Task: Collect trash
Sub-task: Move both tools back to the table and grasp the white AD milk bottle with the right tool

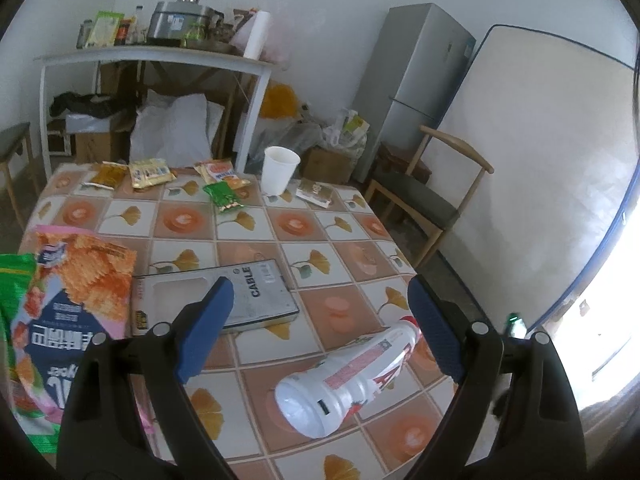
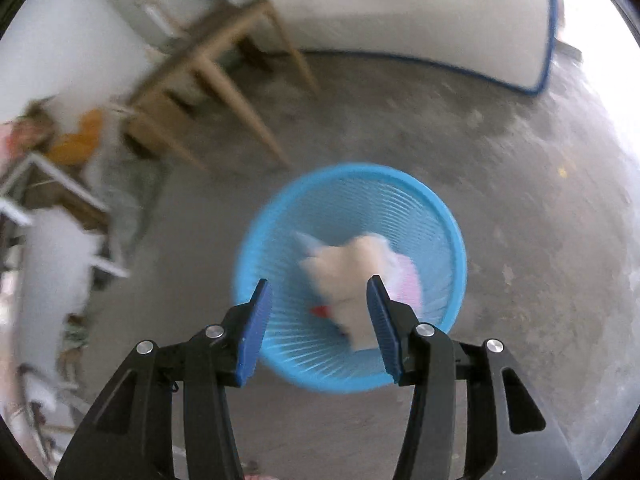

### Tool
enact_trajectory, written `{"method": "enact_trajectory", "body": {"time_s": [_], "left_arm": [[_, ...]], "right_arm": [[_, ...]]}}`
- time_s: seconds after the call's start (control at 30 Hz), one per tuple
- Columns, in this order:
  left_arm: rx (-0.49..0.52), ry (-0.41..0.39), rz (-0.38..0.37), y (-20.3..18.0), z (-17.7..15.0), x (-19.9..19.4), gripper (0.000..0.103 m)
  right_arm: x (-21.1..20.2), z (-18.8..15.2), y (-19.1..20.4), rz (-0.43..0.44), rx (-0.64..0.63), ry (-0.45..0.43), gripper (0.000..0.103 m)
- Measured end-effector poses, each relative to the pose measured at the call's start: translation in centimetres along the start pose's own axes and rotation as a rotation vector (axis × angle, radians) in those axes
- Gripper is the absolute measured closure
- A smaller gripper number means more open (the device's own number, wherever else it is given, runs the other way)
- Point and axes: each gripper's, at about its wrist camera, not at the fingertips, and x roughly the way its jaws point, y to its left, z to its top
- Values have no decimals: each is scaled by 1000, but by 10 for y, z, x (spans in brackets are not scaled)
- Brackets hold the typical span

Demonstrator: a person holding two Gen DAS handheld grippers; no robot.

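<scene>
In the left wrist view my left gripper (image 1: 320, 324) is open and empty above the tiled table (image 1: 256, 240). A white plastic bottle (image 1: 348, 376) lies on its side just below and between the fingers. A flat grey "CABLE" box (image 1: 224, 296) lies by the left finger. A large orange chip bag (image 1: 68, 312) lies at the left. Small snack packets (image 1: 152, 172) and a white paper cup (image 1: 279, 170) sit at the far edge. In the right wrist view my right gripper (image 2: 320, 312) is open above a blue trash basket (image 2: 448, 240) on the floor, with a blurred pale wrapper (image 2: 352, 268) inside it.
A wooden chair (image 1: 424, 196) stands right of the table, with a grey fridge (image 1: 416, 80) and a leaning mattress (image 1: 540, 168) behind. A white side table (image 1: 152, 56) with kitchenware stands at the back. In the right wrist view, chair legs (image 2: 224, 92) stand left of the basket.
</scene>
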Motion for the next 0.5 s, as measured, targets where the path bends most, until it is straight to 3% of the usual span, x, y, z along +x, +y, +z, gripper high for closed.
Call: {"method": "enact_trajectory", "body": {"time_s": [0.2,0.33,0.5], "left_arm": [[11,19,25,-4,-14,7,18],[11,64,9,-12,-22,34,18],[-75,169,-3,-6,-36,66,18]], "right_arm": [[-119,-26,61,253,-91,-29,50],[-175,-56,97,441,-120,25,43],[-184,-116,148,660,-78,278,42]]}}
